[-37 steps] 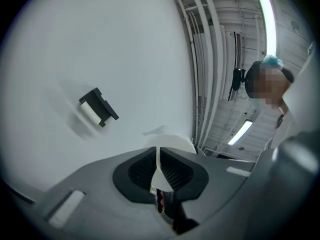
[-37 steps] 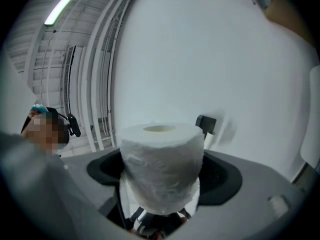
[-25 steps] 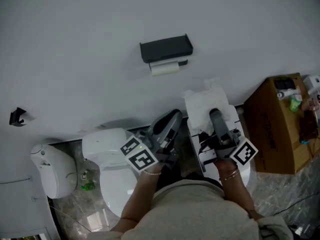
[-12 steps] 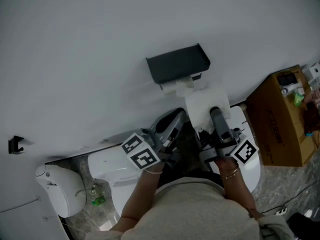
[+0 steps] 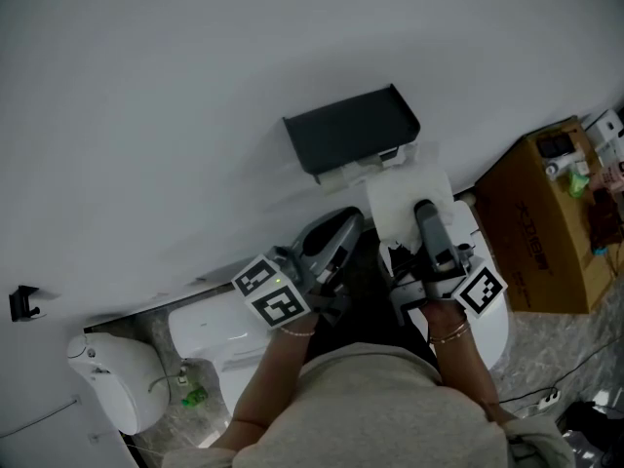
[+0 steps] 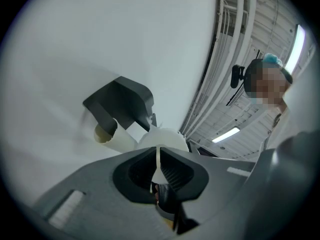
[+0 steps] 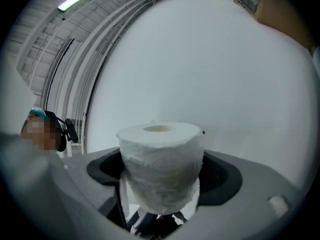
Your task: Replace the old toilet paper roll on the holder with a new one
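A: Toilet paper roll (image 7: 161, 164), the full new one: where?
B: Clamped between the jaws of the right gripper (image 5: 423, 213), pads pressed into its soft sides, core hole facing up in the right gripper view.
A: And the left gripper (image 6: 159, 160)?
B: Closed, jaws together, only a thin bright slit along the seam.
A: Just past the tips?
B: Dark grey holder (image 5: 351, 139) fixed to the white wall (image 5: 146, 86), old roll (image 6: 112, 134) under it, worn down near its cardboard core. New roll raised just beside that, below the holder's right end in the head view.
A: Further out?
B: Toilet (image 5: 219, 334) below left, cardboard box (image 5: 541, 232) against the wall at right, small black hook (image 5: 19, 302) far left.
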{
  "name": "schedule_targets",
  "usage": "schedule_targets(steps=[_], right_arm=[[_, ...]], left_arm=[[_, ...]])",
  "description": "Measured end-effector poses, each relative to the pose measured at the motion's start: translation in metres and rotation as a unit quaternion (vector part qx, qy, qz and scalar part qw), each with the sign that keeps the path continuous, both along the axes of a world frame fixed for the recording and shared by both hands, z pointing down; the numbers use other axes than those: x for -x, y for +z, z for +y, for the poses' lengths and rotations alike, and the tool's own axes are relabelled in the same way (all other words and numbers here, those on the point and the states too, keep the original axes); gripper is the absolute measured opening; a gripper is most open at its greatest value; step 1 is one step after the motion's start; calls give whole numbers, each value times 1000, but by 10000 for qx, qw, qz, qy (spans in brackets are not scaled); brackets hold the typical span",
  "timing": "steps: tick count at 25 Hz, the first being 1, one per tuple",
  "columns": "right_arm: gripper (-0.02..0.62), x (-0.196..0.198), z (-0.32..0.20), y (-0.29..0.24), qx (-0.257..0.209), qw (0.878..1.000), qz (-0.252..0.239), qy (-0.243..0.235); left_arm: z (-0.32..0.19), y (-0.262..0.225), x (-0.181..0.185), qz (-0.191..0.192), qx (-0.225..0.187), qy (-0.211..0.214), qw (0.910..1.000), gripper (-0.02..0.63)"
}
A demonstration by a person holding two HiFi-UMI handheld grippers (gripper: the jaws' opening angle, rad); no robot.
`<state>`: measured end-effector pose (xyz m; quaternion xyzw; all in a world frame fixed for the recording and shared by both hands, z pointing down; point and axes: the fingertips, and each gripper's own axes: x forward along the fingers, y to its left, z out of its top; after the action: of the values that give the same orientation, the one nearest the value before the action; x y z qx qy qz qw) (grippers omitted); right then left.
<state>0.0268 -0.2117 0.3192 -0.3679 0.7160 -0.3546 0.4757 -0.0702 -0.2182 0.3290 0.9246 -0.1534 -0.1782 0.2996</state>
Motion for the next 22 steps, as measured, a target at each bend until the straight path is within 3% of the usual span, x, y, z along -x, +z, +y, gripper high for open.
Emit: schedule_targets(steps=[22], right_arm=[[434,-2,-4,2,177,9990,185,-379]], left_arm=[[-4,11,3,217,253,-410,9986,9]])
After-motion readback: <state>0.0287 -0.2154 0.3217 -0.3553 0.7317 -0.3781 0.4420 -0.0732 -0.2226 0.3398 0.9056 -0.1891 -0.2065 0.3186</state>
